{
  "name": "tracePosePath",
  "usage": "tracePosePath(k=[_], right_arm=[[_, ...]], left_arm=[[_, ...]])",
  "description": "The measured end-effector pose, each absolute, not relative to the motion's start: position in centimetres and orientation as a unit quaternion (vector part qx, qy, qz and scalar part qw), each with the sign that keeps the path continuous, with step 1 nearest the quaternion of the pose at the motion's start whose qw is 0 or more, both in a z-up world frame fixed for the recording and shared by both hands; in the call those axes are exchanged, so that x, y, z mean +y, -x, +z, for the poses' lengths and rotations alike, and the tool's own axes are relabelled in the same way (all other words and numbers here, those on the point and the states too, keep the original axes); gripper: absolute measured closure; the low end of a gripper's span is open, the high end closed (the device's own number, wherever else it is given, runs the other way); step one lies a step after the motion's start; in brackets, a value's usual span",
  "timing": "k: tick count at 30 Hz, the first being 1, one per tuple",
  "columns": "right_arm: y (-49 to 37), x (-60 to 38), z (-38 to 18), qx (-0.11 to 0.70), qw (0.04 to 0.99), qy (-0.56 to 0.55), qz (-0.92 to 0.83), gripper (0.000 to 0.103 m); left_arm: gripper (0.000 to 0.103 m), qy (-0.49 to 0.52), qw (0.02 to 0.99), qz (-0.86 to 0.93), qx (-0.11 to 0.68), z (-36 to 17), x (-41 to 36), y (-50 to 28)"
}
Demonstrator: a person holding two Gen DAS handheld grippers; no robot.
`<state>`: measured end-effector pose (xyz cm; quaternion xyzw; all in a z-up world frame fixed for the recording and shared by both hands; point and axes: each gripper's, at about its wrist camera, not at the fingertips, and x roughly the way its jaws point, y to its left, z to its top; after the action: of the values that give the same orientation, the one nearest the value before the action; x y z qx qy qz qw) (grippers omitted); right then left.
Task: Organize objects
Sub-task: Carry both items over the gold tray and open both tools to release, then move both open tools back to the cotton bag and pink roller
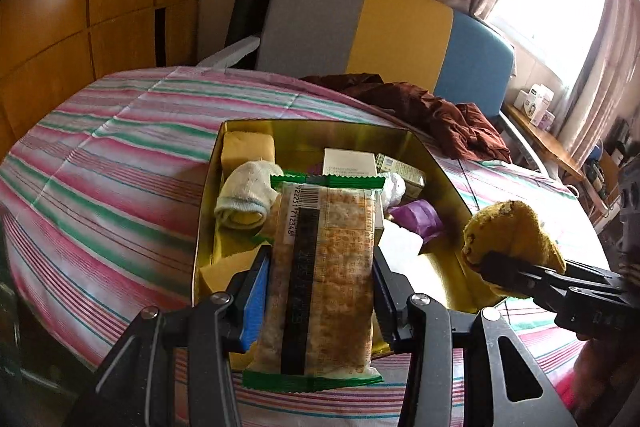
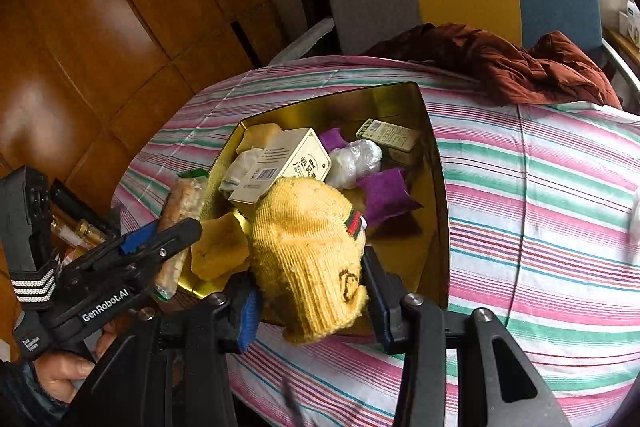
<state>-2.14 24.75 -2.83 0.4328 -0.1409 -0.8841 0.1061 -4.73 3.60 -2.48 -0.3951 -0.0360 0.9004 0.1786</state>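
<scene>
My left gripper [image 1: 320,257] is shut on a green-edged cracker packet [image 1: 324,267], held lengthwise above the near end of a gold tin [image 1: 304,127]. Inside the tin lie a yellow sponge [image 1: 248,151], a rolled white towel [image 1: 248,195], a white box [image 1: 349,161], a green box [image 1: 400,169] and a purple packet [image 1: 416,219]. My right gripper [image 2: 308,275] is shut on a yellow knitted glove [image 2: 308,247] with a red and green band, over the tin's [image 2: 436,187] near edge. In the right wrist view the left gripper [image 2: 188,227] and its packet [image 2: 182,203] come in from the left.
The tin sits on a pink, green and white striped cloth [image 1: 100,167]. A brown garment [image 1: 440,111] lies crumpled behind it, in front of a grey, yellow and blue chair back [image 1: 400,23]. Wooden cabinet doors [image 2: 100,47] stand at the left. A hand [image 2: 60,367] holds the left gripper.
</scene>
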Motion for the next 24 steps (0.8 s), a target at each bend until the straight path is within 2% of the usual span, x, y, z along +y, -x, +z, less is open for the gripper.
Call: tracePosePath(k=[8, 10, 11, 12, 13, 14, 24], right_arm=[[3.0, 24.6, -3.0, -0.137, 0.094, -0.435, -0.885, 0.056], [3.3, 24.5, -3.1, -0.129, 0.081, -0.438, -0.886, 0.049], [3.4, 24.4, -3.2, -0.123, 0.077, -0.441, -0.886, 0.046], [3.6, 24.3, -3.4, -0.119, 0.076, -0.443, -0.885, 0.037], [3.7, 24.2, -3.6, -0.121, 0.076, -0.445, -0.884, 0.029], [3.7, 24.2, -3.7, -0.123, 0.076, -0.446, -0.883, 0.028], [2.9, 24.1, -4.7, -0.119, 0.069, -0.458, -0.878, 0.027]], left_arm=[[0.056, 0.403, 0.178, 0.897, -0.039, -3.1, 4.5, 5.4], [0.054, 0.406, 0.182, 0.895, -0.037, -3.3, 4.8, 5.6], [0.048, 0.406, 0.182, 0.895, -0.037, -3.3, 4.9, 5.7], [0.037, 0.406, 0.185, 0.894, -0.038, -3.3, 5.0, 5.7], [0.033, 0.405, 0.188, 0.894, -0.041, -3.3, 5.0, 5.7], [0.030, 0.402, 0.187, 0.895, -0.042, -3.3, 5.0, 5.5], [0.029, 0.402, 0.171, 0.899, -0.022, -3.8, 5.0, 5.3]])
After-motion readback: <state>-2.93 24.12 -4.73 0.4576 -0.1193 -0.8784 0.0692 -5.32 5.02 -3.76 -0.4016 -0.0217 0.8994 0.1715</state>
